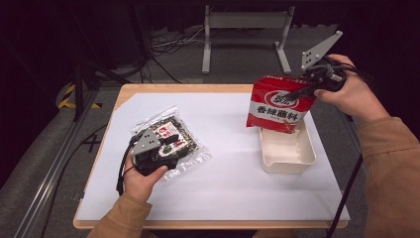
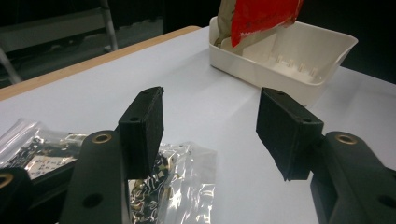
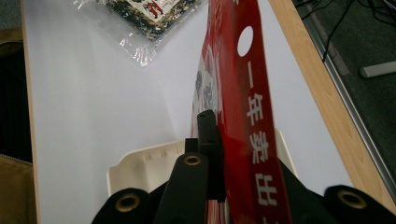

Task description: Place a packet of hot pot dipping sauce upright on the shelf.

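A clear plastic packet (image 1: 173, 128) of dark pieces with a printed label lies on the left of the white sheet. My left gripper (image 1: 171, 146) rests over its near part, jaws open and nothing pressed between them. In the left gripper view the gripper (image 2: 210, 107) stands wide above the packet's crinkled edge (image 2: 182, 186). My right gripper (image 1: 298, 92) is shut on the top edge of a red seasoning packet (image 1: 280, 106), which hangs upright over the white tray (image 1: 287, 162). Seen along the right gripper (image 3: 224, 126), the red packet (image 3: 243, 93) runs edge-on, with the tray (image 3: 140, 163) below.
A white sheet (image 1: 228, 188) covers the wooden table, whose edge (image 1: 188, 88) shows at the back. The tray (image 2: 280, 79) sits near the right side, red packet (image 2: 261, 18) above it. A metal stand (image 1: 245, 22) and cables lie on the floor beyond.
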`<state>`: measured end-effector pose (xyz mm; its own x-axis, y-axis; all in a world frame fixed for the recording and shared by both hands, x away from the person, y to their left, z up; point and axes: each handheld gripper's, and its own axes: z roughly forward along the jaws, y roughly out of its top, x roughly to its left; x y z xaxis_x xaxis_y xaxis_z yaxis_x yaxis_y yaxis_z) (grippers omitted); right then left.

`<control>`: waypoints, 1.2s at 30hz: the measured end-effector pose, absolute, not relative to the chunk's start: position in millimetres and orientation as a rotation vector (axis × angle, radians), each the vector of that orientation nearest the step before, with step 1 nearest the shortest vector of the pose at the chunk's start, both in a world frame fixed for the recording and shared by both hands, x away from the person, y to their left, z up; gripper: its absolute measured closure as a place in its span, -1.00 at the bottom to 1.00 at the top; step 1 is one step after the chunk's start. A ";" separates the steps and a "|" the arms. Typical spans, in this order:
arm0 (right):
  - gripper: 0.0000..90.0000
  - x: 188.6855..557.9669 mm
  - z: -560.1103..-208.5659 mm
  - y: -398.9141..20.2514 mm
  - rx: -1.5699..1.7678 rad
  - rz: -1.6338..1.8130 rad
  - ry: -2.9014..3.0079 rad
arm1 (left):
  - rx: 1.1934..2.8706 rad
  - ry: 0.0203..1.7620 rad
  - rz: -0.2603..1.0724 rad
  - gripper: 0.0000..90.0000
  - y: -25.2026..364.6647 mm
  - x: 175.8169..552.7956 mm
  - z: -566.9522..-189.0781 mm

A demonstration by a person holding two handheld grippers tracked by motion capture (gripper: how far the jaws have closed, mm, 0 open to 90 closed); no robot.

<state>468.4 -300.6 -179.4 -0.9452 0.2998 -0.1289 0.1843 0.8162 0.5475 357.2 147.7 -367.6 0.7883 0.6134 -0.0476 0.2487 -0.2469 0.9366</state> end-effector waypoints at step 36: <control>0.96 495.4 -197.0 -301.8 0.458 0.512 2.764 | 1.817 0.729 0.407 -0.08 163.3 349.0 -373.6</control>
